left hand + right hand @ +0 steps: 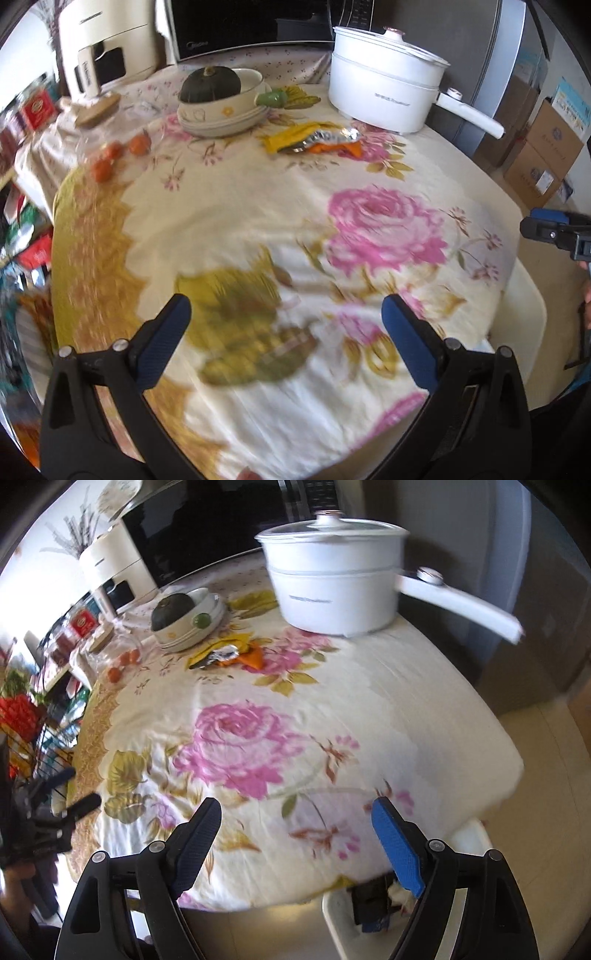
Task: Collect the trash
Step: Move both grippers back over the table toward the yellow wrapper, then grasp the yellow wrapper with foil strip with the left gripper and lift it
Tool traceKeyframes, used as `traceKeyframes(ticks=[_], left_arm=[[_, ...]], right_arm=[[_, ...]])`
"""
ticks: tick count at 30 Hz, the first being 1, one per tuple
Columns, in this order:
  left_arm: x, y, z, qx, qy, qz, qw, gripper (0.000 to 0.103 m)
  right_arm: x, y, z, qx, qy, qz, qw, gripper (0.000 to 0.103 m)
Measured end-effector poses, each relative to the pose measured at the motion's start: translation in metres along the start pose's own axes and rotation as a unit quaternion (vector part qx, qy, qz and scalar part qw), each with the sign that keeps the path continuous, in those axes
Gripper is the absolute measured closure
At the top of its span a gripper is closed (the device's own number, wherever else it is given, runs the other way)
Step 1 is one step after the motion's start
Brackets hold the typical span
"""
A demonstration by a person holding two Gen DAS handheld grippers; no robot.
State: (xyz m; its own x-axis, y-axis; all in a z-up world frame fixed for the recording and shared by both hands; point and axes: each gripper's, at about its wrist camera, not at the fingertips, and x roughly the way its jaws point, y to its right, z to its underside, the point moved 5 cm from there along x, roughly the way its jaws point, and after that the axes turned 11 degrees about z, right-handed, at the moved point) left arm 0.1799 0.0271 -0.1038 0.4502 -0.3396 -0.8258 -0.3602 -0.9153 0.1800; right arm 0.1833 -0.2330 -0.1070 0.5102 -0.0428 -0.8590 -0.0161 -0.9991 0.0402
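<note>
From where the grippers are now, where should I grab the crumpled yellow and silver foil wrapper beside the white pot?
Take the crumpled yellow and silver foil wrapper by its raised silver foil fold, coming from the near, open tablecloth side. It lies flat and long, with the white electric pot close behind it and stacked bowls to its left. Both hand-held grippers are open and empty.

Home kitchen/dining area: floral-cloth table (229,206) w/ electric pot (384,92), microwave (251,26), stacked bowls (221,114).
</note>
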Motion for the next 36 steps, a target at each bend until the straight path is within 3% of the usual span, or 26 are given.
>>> traceKeyframes(ticks=[7,13,17,22,26,30,36], left_arm=[[0.053,-0.012,-0.065,0.072,-0.004,0.011,0.9973,0.001],[0.113,0.0,-0.111,0.181,-0.03,0.032,0.9825,0.001],[0.136,0.0,-0.137,0.207,-0.031,0.052,0.9765,0.001],[0.158,-0.002,-0.153,0.217,-0.043,0.088,0.9712,0.002],[0.176,-0.001,-0.157,0.229,-0.066,0.093,0.9666,0.002],[0.182,-0.001,-0.163,0.215,-0.075,0.122,0.9662,0.005],[0.176,-0.003,-0.16,0.121,-0.062,0.183,0.9737,0.032]], right_arm=[[0.029,-0.003,-0.029,-0.031,0.026,0.01,0.999,0.018],[0.056,0.014,-0.027,-0.045,0.019,-0.001,0.999,0.018],[0.066,0.029,-0.023,-0.039,0.012,-0.01,0.999,0.018],[0.069,0.042,-0.019,-0.028,0.009,-0.021,0.999,0.018],[0.069,0.045,-0.018,-0.017,0.008,-0.037,0.999,0.018],[0.07,0.04,-0.014,-0.026,0.007,-0.04,0.999,0.018],[0.071,0.033,-0.01,-0.039,0.002,-0.041,0.998,0.018]])
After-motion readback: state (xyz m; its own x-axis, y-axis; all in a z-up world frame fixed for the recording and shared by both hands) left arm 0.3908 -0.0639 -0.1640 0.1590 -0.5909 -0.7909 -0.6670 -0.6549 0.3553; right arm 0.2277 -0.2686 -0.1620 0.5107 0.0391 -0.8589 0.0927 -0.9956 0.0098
